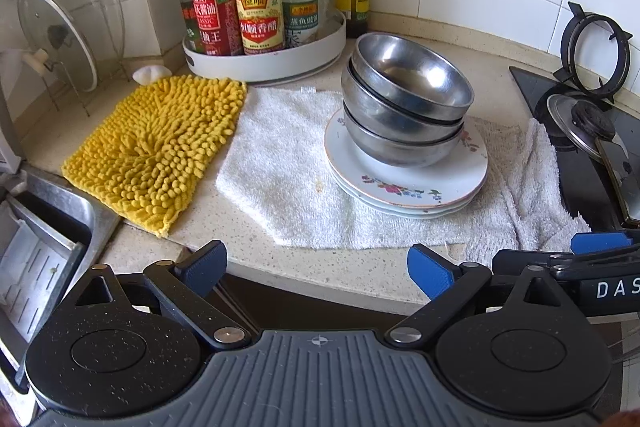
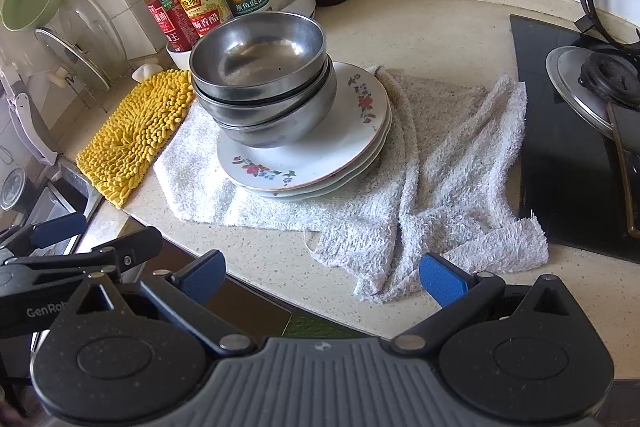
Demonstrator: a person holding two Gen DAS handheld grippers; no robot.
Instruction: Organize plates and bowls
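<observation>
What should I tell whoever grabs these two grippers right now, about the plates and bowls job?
Left gripper: open, empty, held back at the counter's front edge.
Right gripper: open, empty, also at the front edge, over the rumpled end of the white towel.
Steel bowls: three, nested, sitting on the floral plates, which are stacked on the towel, beside the yellow mat.
Done: bowls and plates appear gathered into one pile.
Left: unclear; if they belong elsewhere, nothing is being carried yet.
</observation>
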